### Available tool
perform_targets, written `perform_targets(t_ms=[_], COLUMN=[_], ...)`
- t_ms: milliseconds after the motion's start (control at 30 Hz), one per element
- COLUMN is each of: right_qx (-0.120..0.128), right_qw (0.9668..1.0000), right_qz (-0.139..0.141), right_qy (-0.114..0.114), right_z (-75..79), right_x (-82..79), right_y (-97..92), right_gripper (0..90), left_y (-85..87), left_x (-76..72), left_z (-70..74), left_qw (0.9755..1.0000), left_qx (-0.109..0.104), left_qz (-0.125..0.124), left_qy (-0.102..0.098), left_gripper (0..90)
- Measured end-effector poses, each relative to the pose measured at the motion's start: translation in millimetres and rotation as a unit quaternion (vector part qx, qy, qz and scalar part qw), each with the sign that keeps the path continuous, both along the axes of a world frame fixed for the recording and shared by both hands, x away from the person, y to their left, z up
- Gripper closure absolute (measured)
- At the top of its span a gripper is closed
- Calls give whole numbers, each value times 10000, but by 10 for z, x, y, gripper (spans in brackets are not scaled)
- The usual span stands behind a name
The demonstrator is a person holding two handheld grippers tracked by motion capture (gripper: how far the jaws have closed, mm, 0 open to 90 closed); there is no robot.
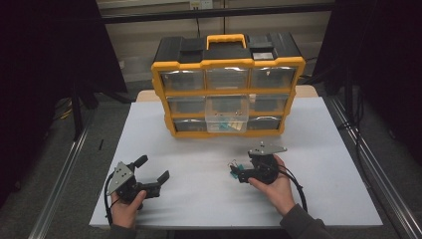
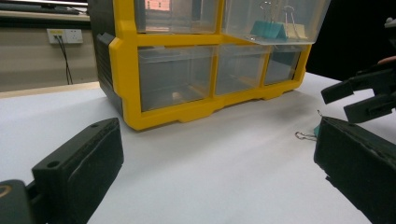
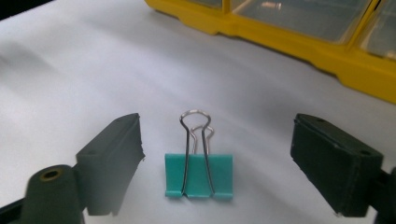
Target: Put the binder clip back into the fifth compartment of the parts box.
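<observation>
While both grippers gape empty, one teal binder clip [image 3: 198, 175] lies between the right gripper [image 3: 215, 163] jaws.
Left gripper [image 1: 152, 174] lower left; nine-drawer yellow organizer [image 1: 228, 84] top centre, one drawer [image 1: 227, 115] pulled out.

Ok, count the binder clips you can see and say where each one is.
3 at least: a teal binder clip on the table between the right hand-held gripper's open jaws, and a teal clip beside a pale clip in the pulled-out drawer. More may be hidden.
</observation>
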State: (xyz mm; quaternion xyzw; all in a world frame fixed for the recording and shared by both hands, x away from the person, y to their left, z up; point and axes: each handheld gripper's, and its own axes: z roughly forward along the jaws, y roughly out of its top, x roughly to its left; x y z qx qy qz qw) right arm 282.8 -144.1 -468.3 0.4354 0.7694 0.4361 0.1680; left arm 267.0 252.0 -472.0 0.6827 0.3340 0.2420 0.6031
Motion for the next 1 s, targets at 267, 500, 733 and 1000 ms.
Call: perform_targets(t_ms=[267,500,733,1000], right_qx=[-204,-429,-619,-451], right_qw=[9994,9980,9971,9984], right_qz=[97,135,152,275], right_qy=[275,445,410,203], right_z=[-87,-152,-181,-144], right_x=[22,34,39,16], right_y=[44,99,143,102], right_gripper=[295,357,446,501], left_y=[1,-1,1,-1], left_x=[0,4,4,0], left_z=[0,-2,-3,-1], left_qw=[10000,10000,10000,10000], left_qx=[1,-7,-7,-22], left_qz=[-2,-38,-37,-14], left_qy=[-5,-8,-3,10], left_gripper=[15,15,15,15])
